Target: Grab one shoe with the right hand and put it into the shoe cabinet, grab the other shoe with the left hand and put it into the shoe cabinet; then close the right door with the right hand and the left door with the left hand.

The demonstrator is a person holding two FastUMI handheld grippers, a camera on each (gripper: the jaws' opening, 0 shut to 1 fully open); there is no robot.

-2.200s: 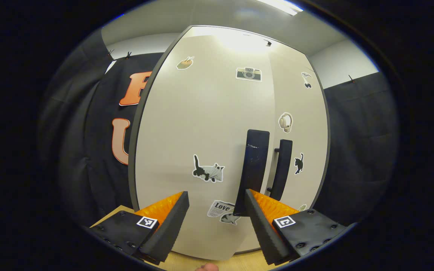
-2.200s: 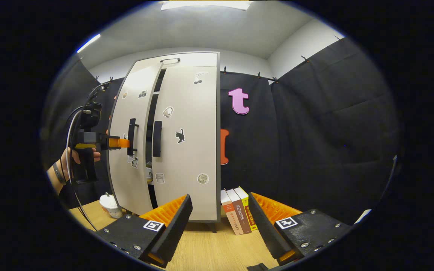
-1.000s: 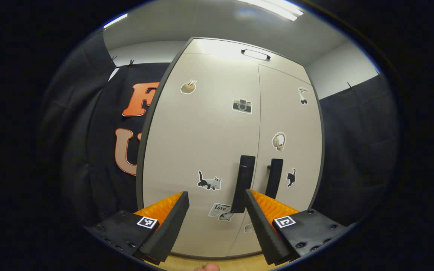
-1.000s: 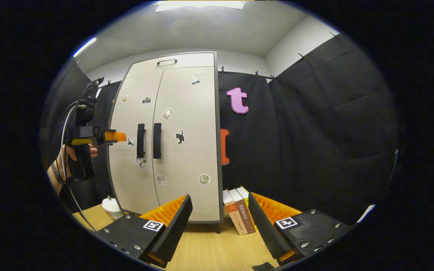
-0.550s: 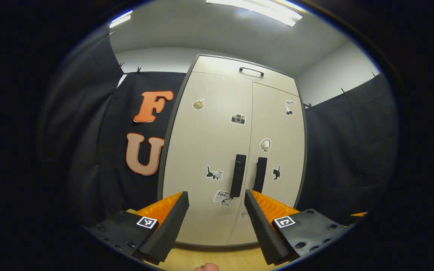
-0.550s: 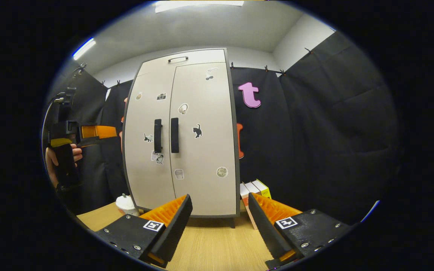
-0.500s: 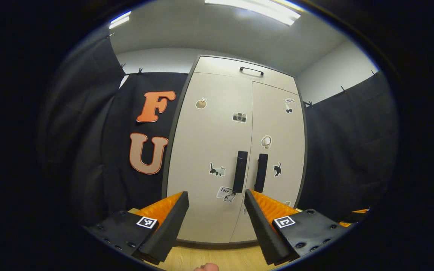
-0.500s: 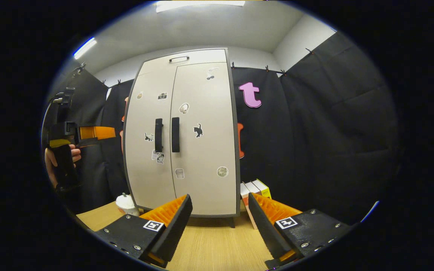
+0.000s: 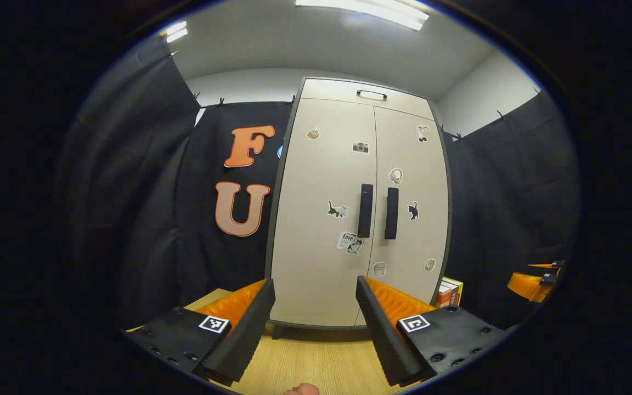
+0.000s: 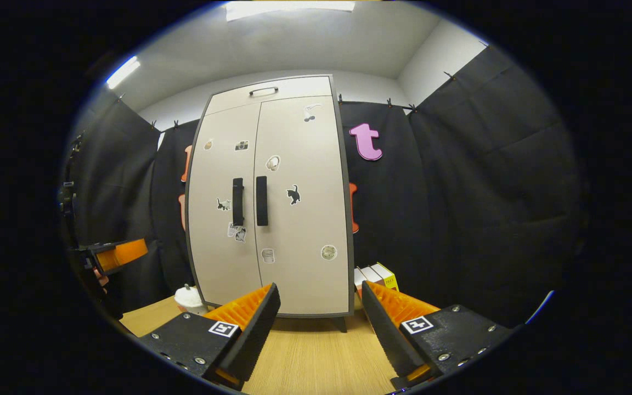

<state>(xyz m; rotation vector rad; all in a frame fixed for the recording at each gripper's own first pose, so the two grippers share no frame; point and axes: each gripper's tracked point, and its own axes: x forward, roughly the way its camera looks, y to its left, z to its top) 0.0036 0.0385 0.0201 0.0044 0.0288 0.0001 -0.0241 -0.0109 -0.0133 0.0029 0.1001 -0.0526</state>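
The shoe cabinet (image 9: 321, 219) (image 10: 299, 230) is a tall pale cupboard with stickers on it. Both doors are shut flush, and two dark upright handles (image 9: 365, 210) (image 10: 237, 201) sit side by side at the middle seam. What is inside is hidden. My left gripper (image 9: 315, 288) is open with nothing between its fingers, held back from the cabinet front above the wooden table. My right gripper (image 10: 320, 291) is open and holds nothing, also well back from the cabinet. In the right gripper view the left gripper (image 10: 121, 253) shows low at the far left, held by a hand.
A wooden table (image 10: 305, 356) runs under the cabinet. Several books (image 10: 377, 274) (image 9: 449, 292) stand at the cabinet's right side. A small white pot (image 10: 187, 298) sits at the cabinet's left foot. The right gripper (image 9: 530, 282) shows at the right edge of the left gripper view.
The left door swung shut against the cabinet. My left gripper then drew back and down, away from the handle. The right gripper shifted slightly.
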